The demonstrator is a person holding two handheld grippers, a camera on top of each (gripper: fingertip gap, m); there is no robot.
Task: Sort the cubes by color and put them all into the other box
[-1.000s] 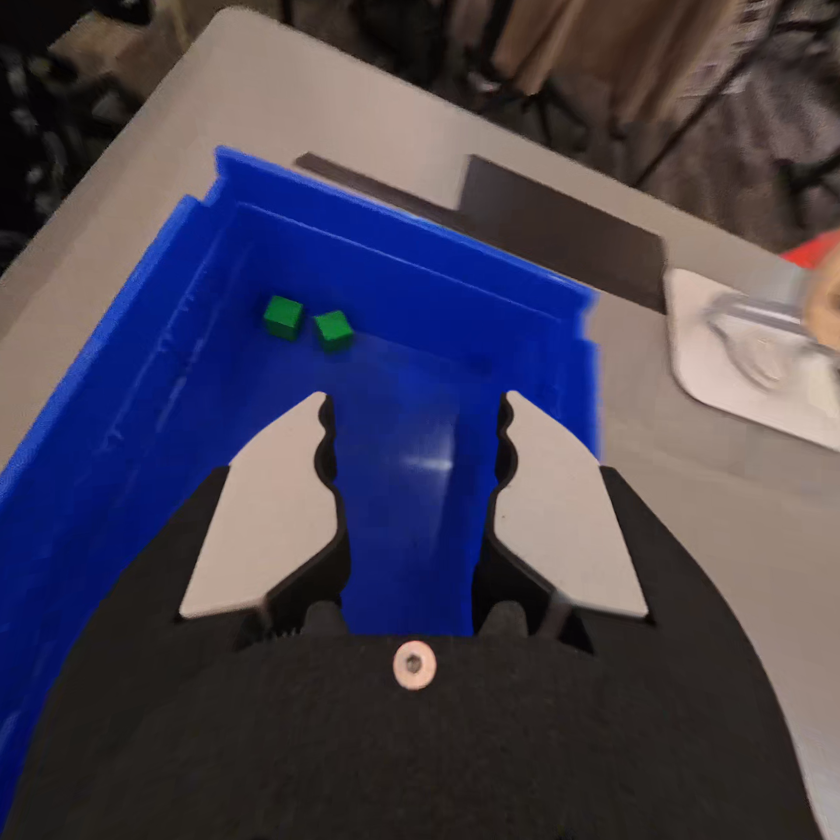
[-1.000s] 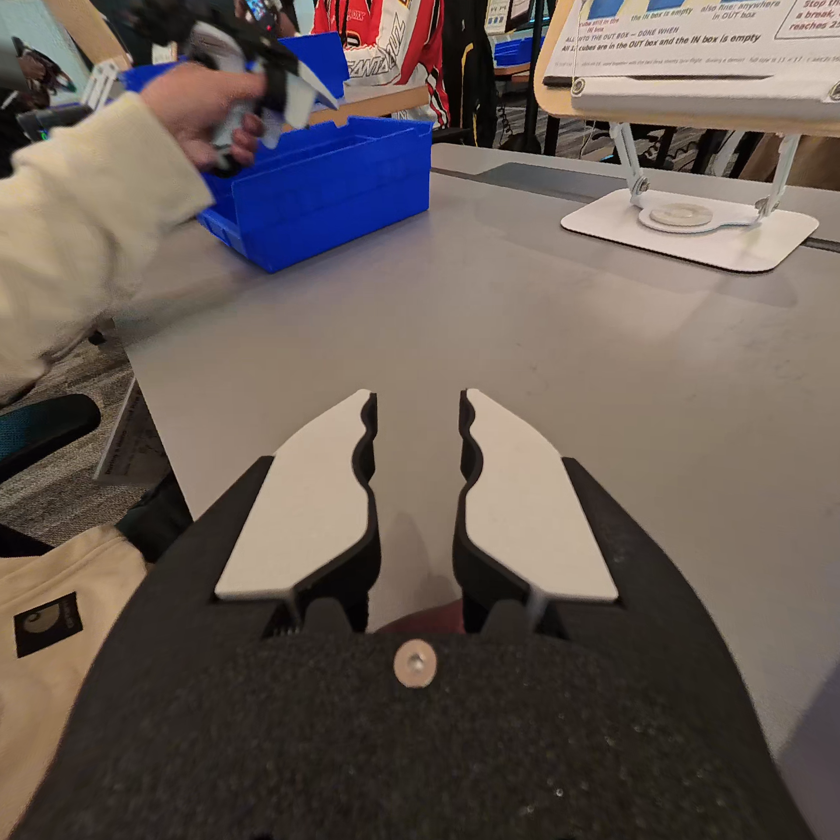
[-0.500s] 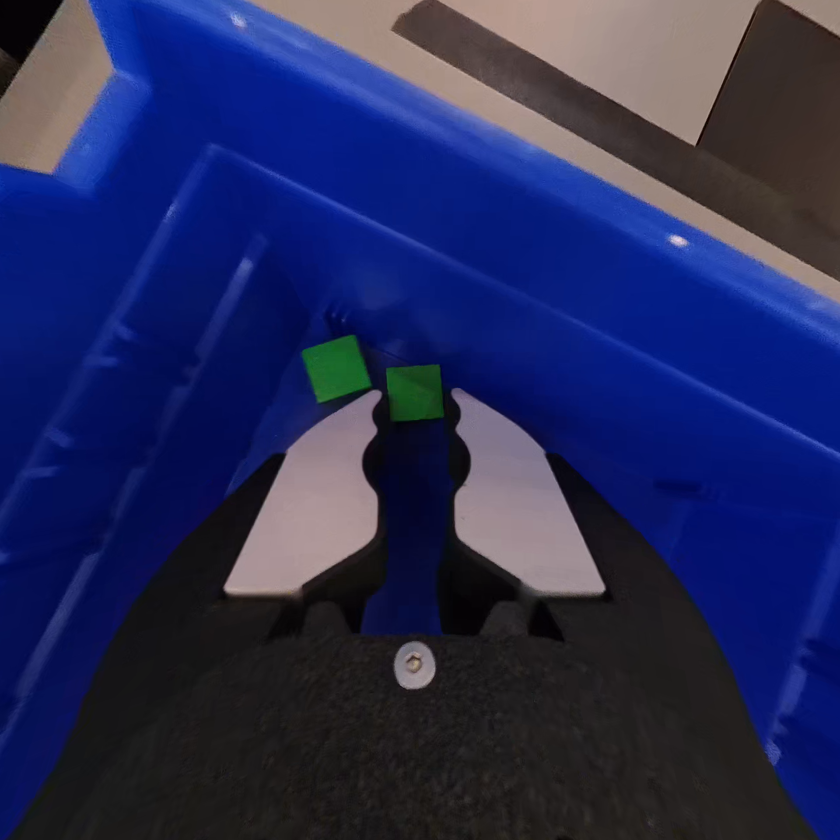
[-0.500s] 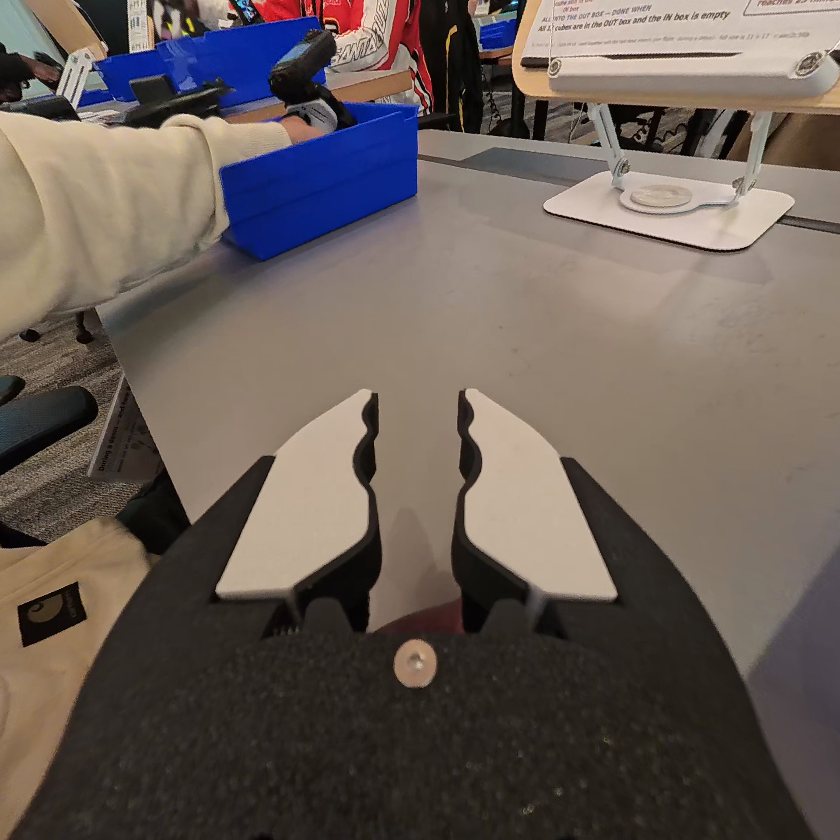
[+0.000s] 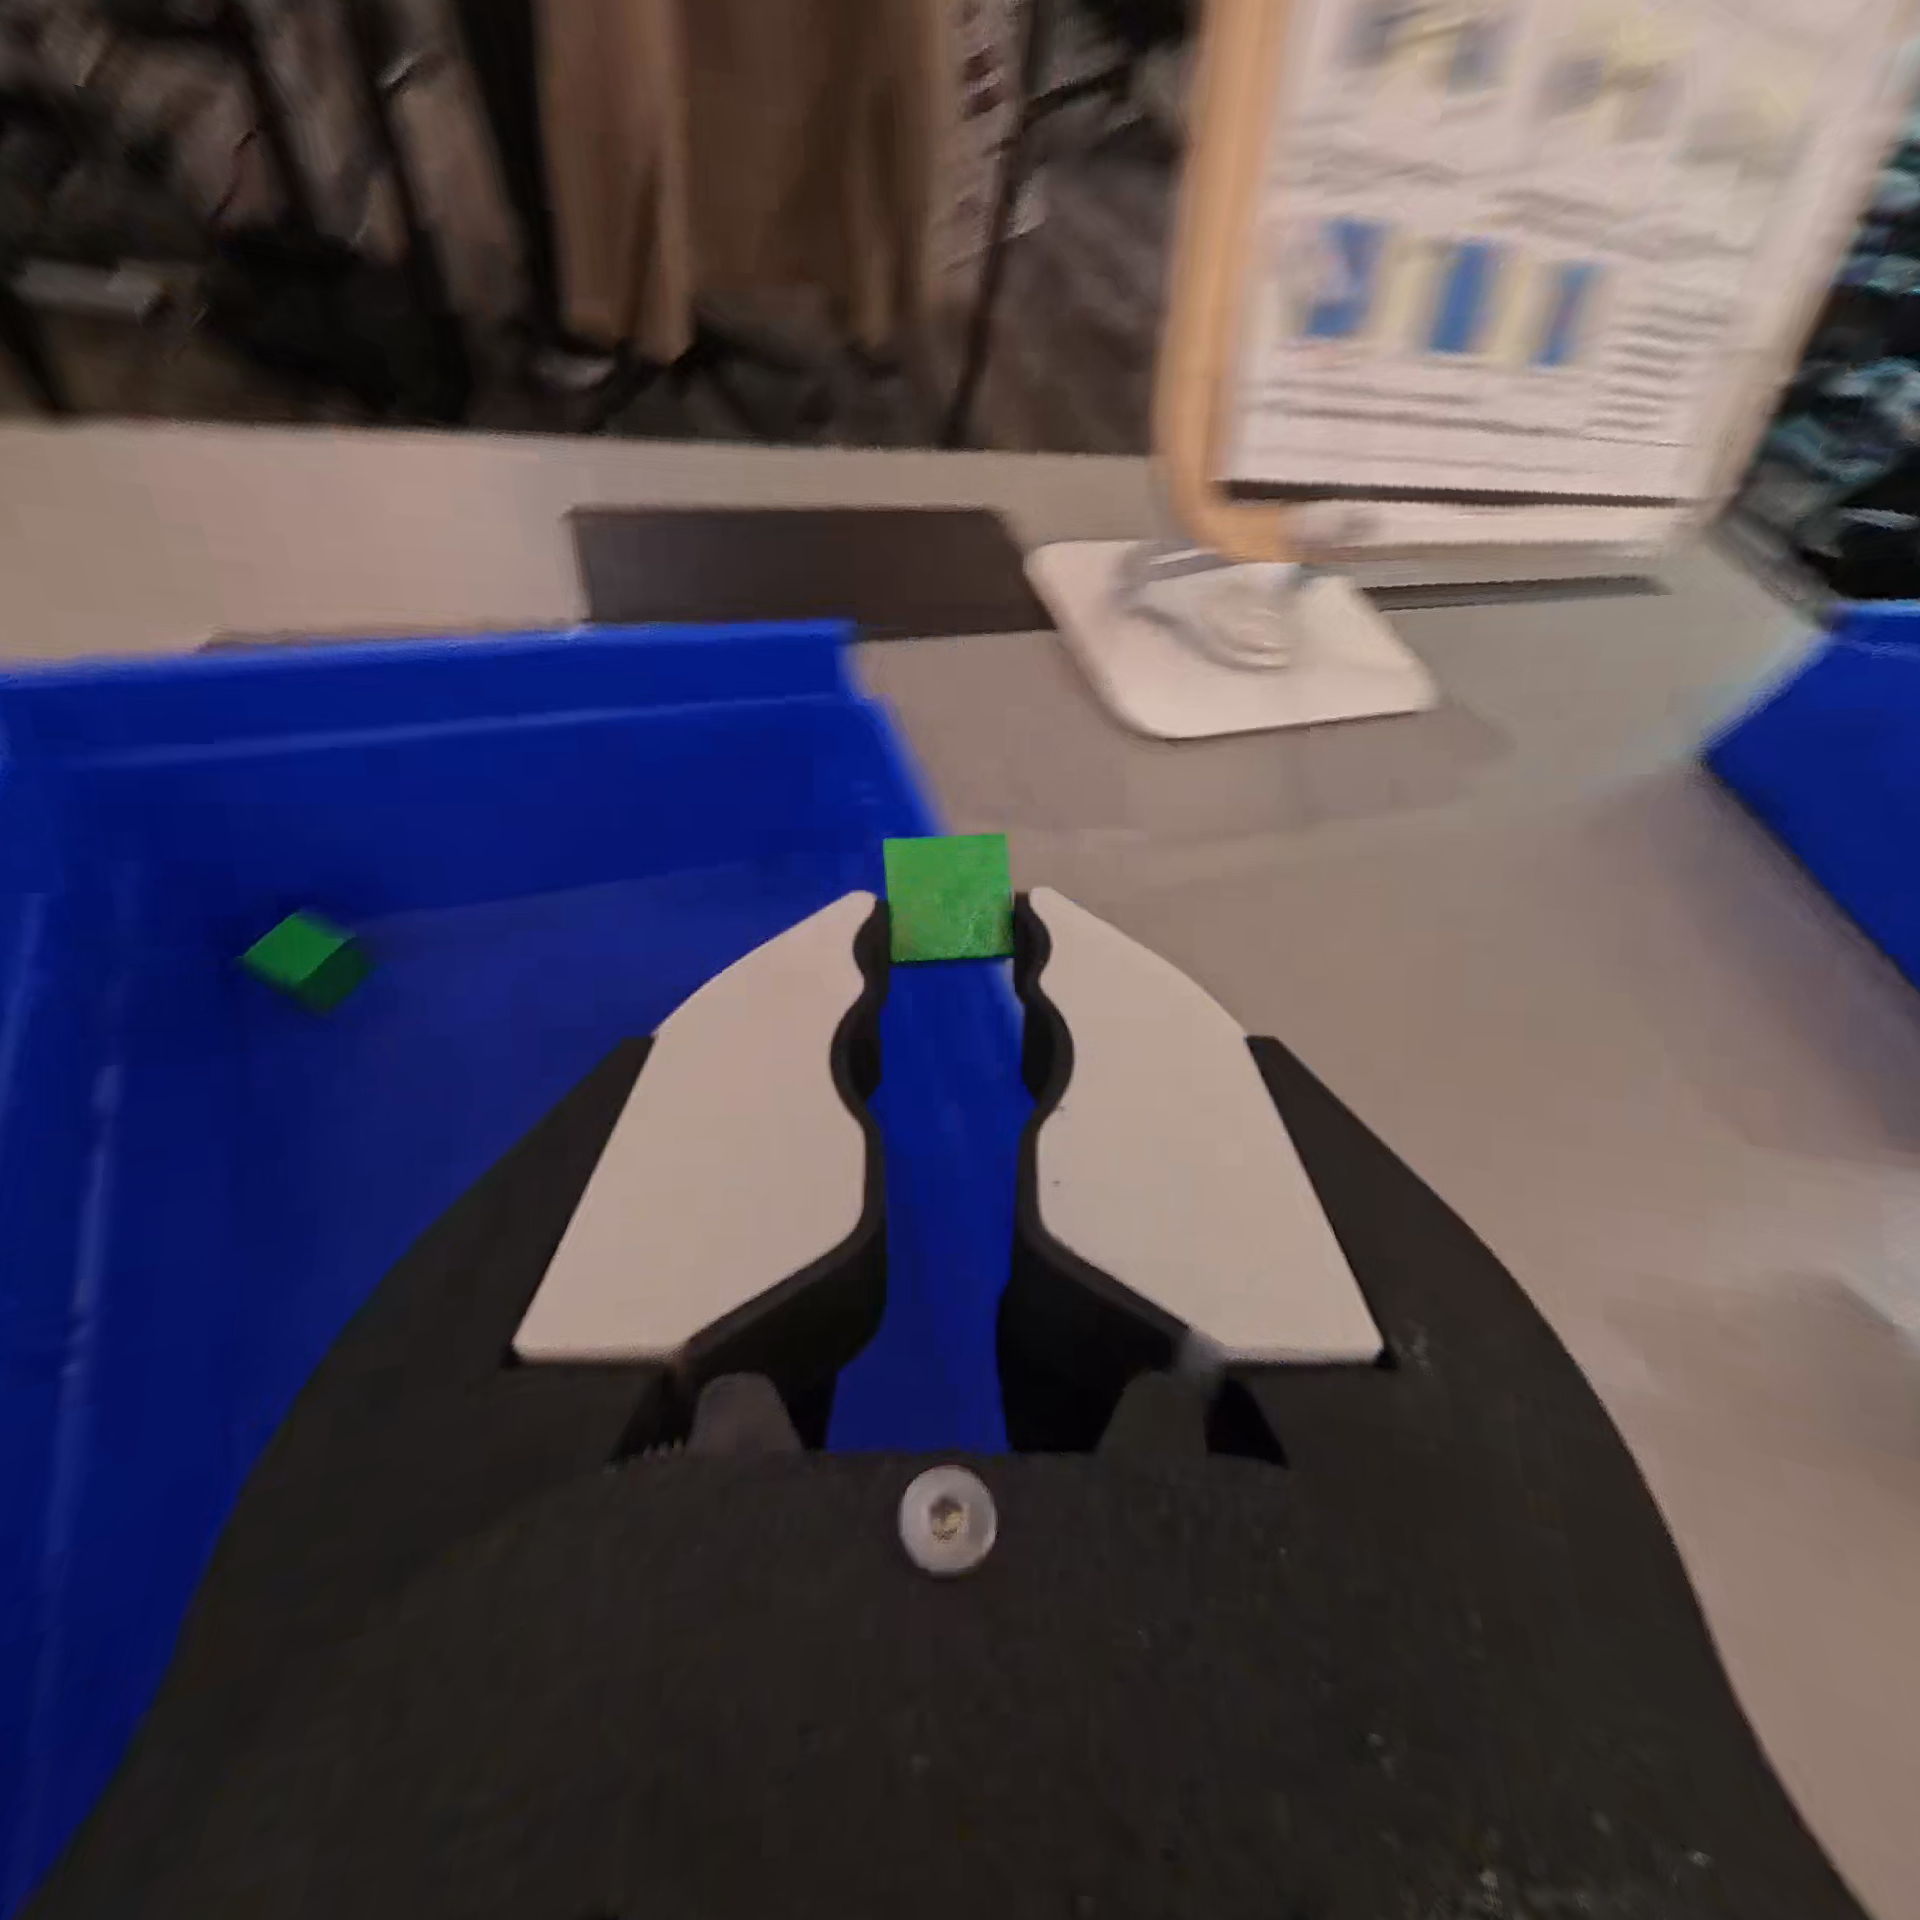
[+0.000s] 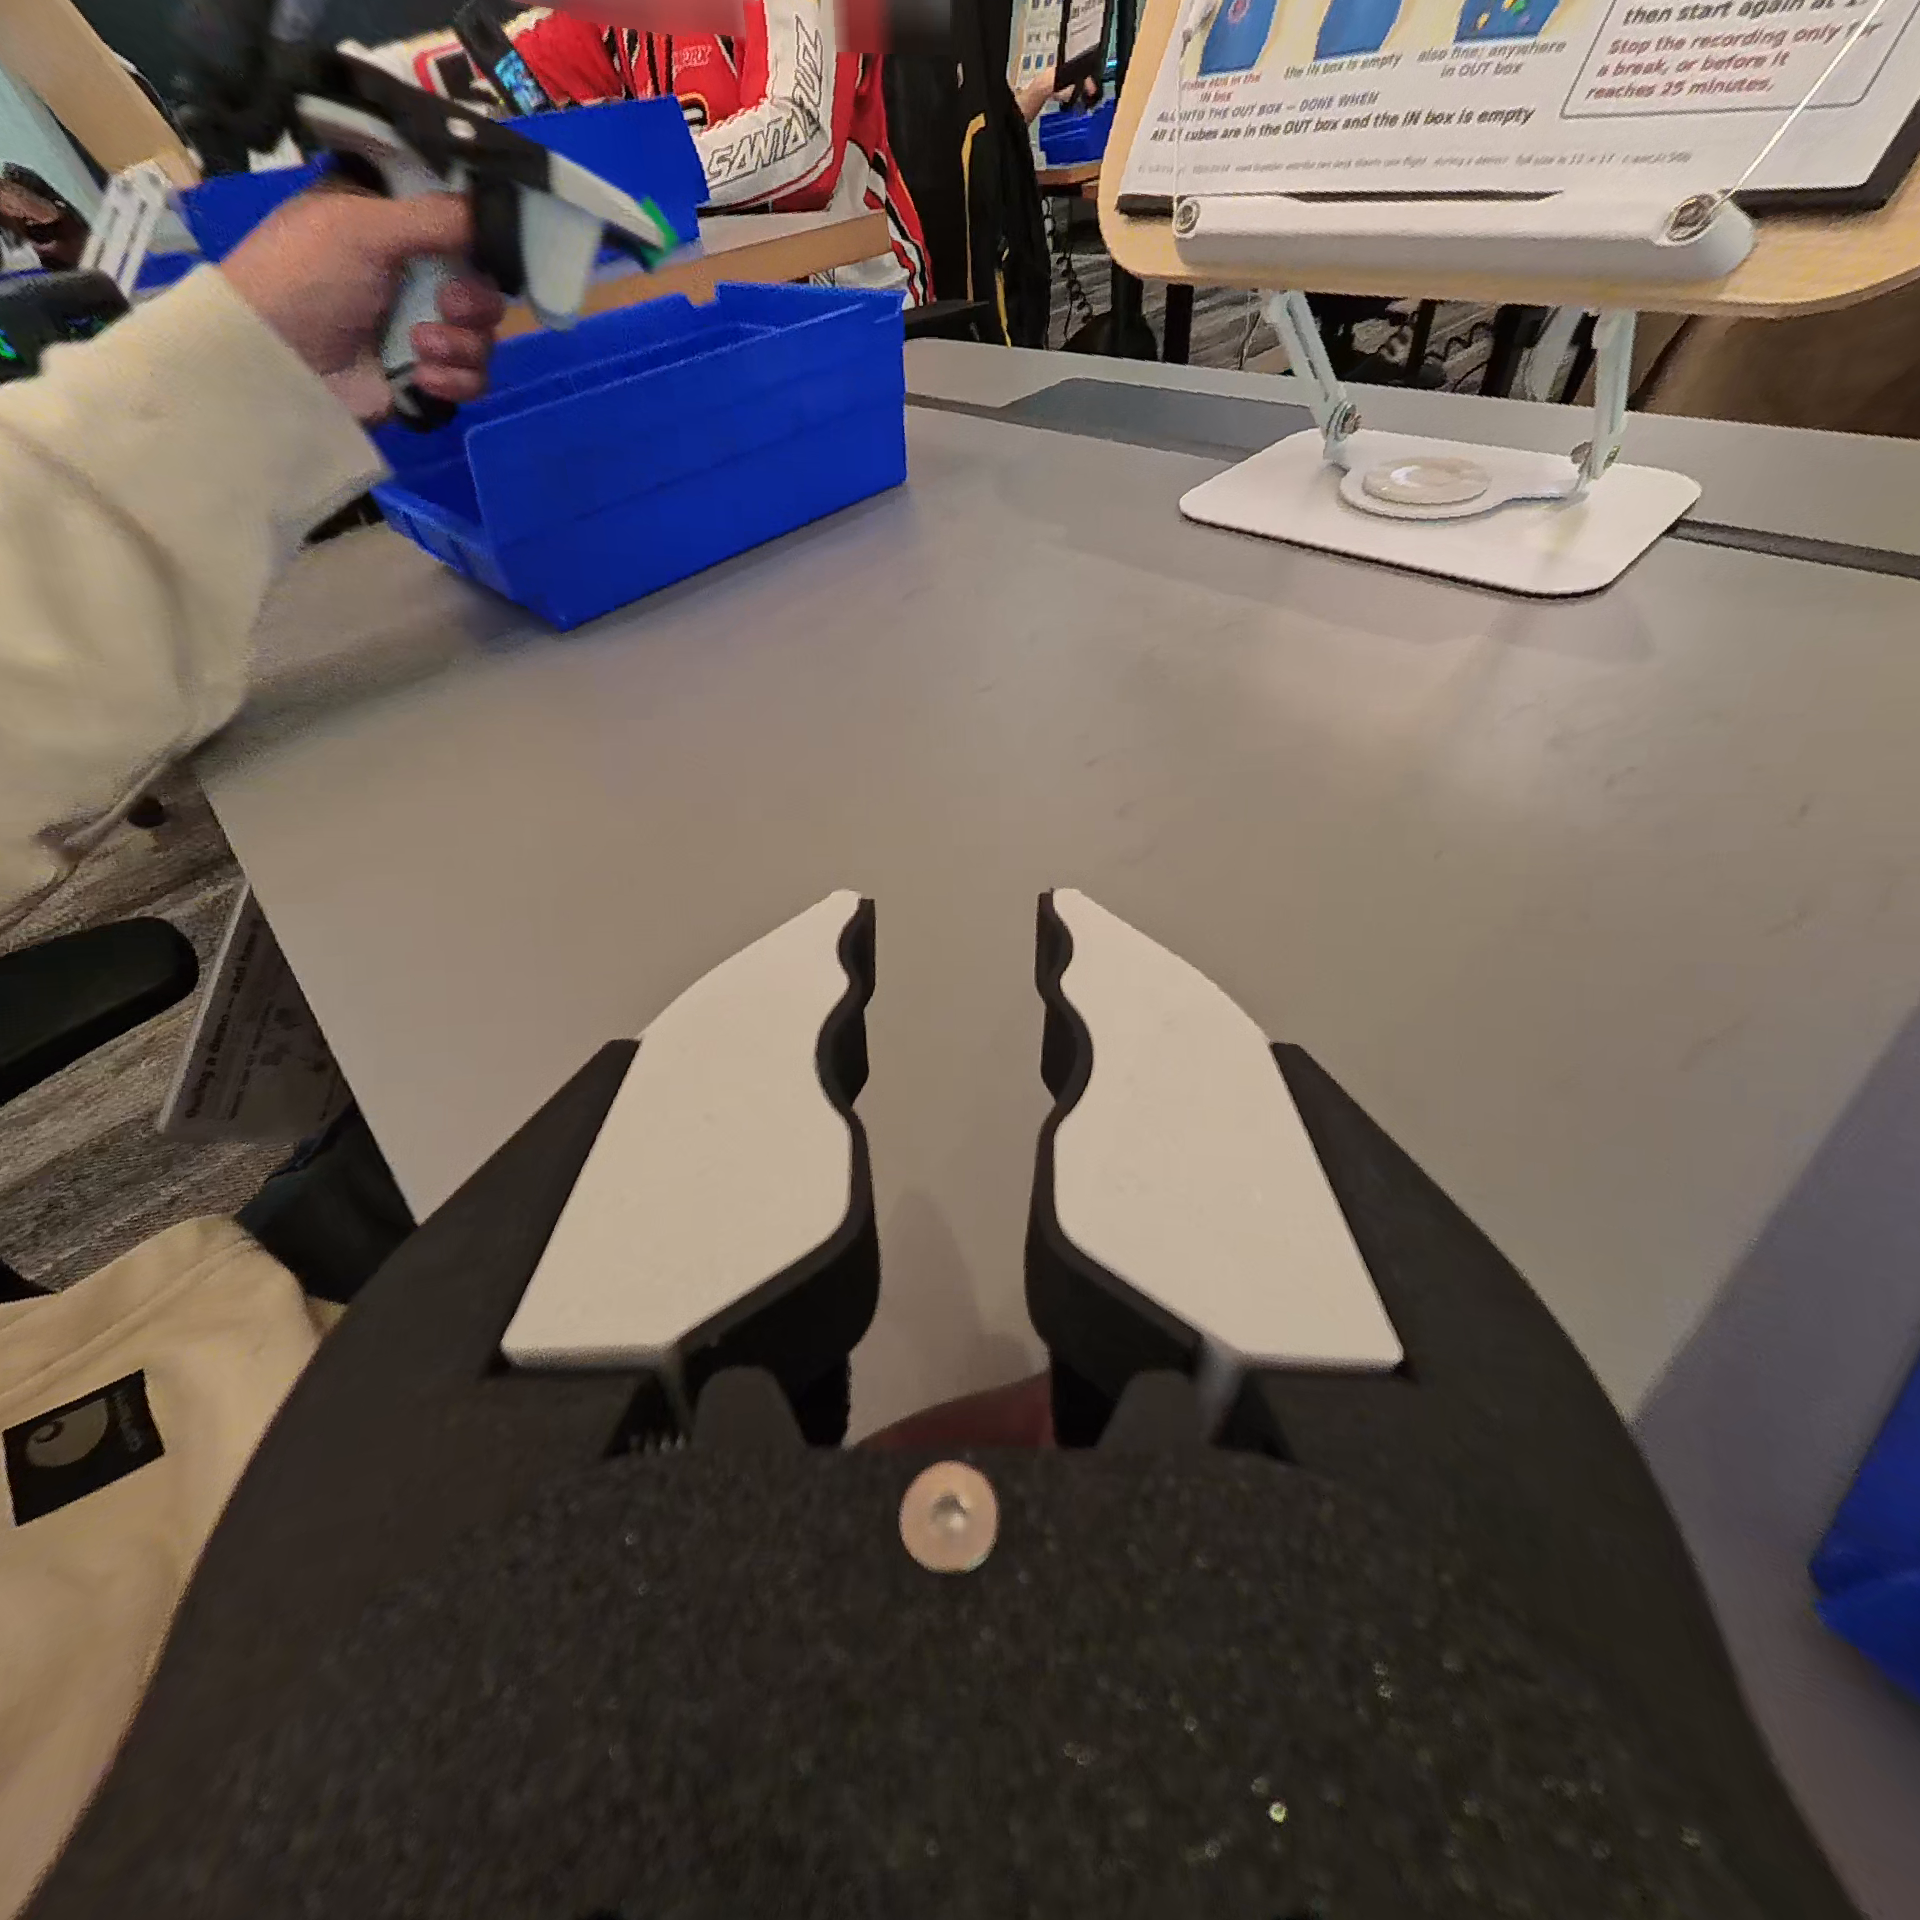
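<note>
- While clamped in left hand-held gripper (image 5: 948, 906): green cube (image 5: 948, 896), above blue box (image 5: 436, 790) rim
- Right hand-held gripper (image 6: 954, 914) parted, empty, over bare counter (image 6: 1195, 748)

White stand (image 6: 1439, 509) on grey table (image 6: 1143, 748)

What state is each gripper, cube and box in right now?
left gripper: shut on the held green cube, raised above the box
held green cube: pinched between the fingertips
other green cube: loose inside the box
blue box: on the table
right gripper: open, empty, over bare table
second blue box: only an edge visible
</note>
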